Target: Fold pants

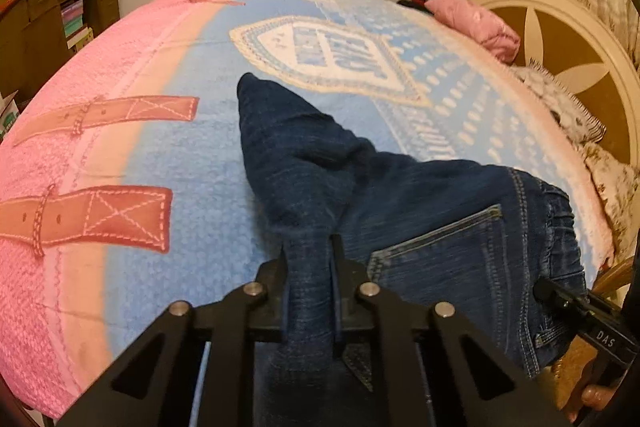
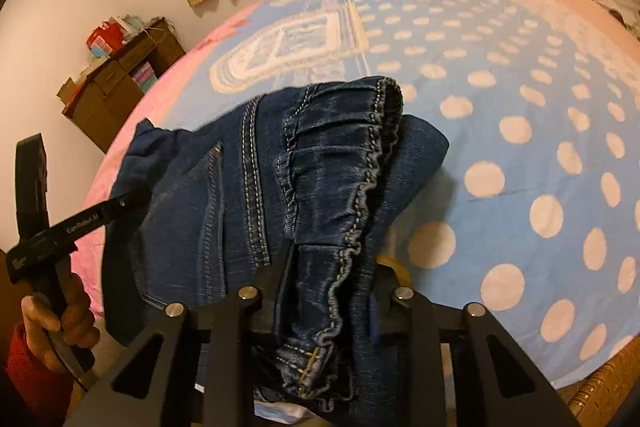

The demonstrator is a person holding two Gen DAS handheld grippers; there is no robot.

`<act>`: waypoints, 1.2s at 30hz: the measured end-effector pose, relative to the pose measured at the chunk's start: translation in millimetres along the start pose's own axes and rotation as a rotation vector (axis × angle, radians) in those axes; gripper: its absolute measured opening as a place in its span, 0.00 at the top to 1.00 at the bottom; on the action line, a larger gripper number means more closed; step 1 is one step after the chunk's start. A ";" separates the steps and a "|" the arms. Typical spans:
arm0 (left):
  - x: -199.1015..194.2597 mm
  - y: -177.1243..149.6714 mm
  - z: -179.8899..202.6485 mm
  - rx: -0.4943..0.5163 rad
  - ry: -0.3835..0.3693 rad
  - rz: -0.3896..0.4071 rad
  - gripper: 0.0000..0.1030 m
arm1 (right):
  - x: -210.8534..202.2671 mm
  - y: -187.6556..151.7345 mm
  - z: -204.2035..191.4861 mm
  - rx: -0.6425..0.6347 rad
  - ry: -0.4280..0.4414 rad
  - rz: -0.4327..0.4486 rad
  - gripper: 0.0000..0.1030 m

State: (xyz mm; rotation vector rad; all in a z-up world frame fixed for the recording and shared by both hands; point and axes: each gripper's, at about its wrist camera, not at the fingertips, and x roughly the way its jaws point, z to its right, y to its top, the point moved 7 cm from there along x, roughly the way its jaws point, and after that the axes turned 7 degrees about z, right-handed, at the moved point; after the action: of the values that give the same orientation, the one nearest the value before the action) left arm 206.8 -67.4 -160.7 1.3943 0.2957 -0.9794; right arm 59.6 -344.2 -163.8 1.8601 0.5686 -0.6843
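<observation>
Two black grippers, both clamped on dark stitched denim: left gripper (image 1: 310,259) pinching a narrow bunched leg, right gripper (image 2: 328,267) biting the ruffled elastic waistband. Pants (image 1: 400,195) lying low-centre in both views on a fuzzy blue-and-pink blanket (image 1: 140,155), leg tapering to a point toward upper centre, waistband toward lower right.

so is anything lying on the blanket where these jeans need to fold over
Nothing visible. Both claws, left and right, are shut on the jeans, and the blue blanket beyond them is bare; the pink bundle sits far off by the headboard.
</observation>
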 end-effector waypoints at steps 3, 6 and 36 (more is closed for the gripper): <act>-9.3 2.9 -2.4 -0.046 -0.037 0.012 0.86 | -13.3 11.3 -13.5 -0.024 0.029 0.022 0.72; -21.2 7.3 -4.9 -0.071 -0.059 0.028 0.86 | -21.5 21.6 -26.9 -0.033 0.061 0.034 0.73; -10.0 90.9 -313.7 -0.320 0.479 0.221 0.83 | 255.9 147.3 -305.7 -0.367 0.336 0.040 0.72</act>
State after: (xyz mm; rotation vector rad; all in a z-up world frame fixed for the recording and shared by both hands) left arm 379.1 210.3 -158.5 1.3168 0.6120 -0.3848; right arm 402.7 -94.1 -146.8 1.6390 0.8126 -0.2174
